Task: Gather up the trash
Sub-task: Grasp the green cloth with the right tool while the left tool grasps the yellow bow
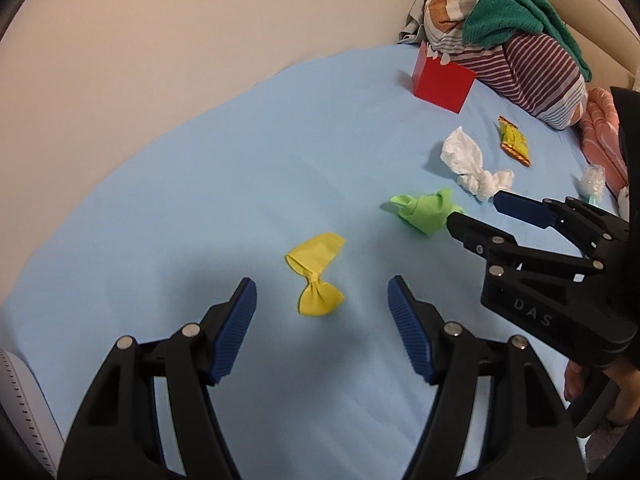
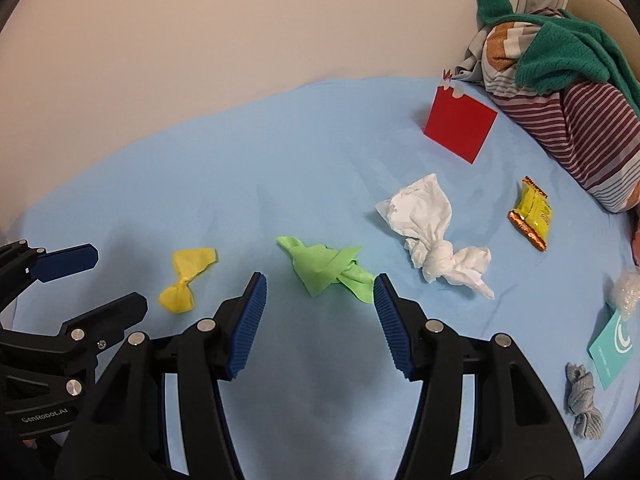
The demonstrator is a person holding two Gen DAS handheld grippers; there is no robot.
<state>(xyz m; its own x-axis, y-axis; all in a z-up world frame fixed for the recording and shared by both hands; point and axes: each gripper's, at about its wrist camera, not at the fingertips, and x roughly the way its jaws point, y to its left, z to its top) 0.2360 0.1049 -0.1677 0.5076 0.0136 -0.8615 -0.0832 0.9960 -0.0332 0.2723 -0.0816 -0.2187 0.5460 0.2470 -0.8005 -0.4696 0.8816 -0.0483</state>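
Note:
On the light blue sheet (image 1: pixel 200 200) lie a twisted yellow paper (image 1: pixel 318 276), a knotted green paper (image 1: pixel 426 210), a crumpled white tissue (image 1: pixel 472 164) and a yellow snack wrapper (image 1: pixel 514 142). My left gripper (image 1: pixel 322 304) is open, its blue pads either side of the yellow paper, just short of it. My right gripper (image 2: pixel 320 300) is open, just short of the green paper (image 2: pixel 326 268), which lies ahead between its tips. The yellow paper (image 2: pixel 184 280), tissue (image 2: pixel 432 228) and wrapper (image 2: pixel 532 216) also show in the right wrist view. Each gripper shows in the other's view, the right one (image 1: pixel 476 210) and the left one (image 2: pixel 116 280).
A red box (image 1: pixel 440 80) stands at the back of the bed, with a pile of striped and green clothes (image 1: pixel 520 40) behind it. At the right lie a teal card (image 2: pixel 612 344), a grey knotted cloth (image 2: pixel 582 400) and a clear plastic wad (image 2: pixel 628 292). A beige wall (image 1: pixel 160 40) lies behind.

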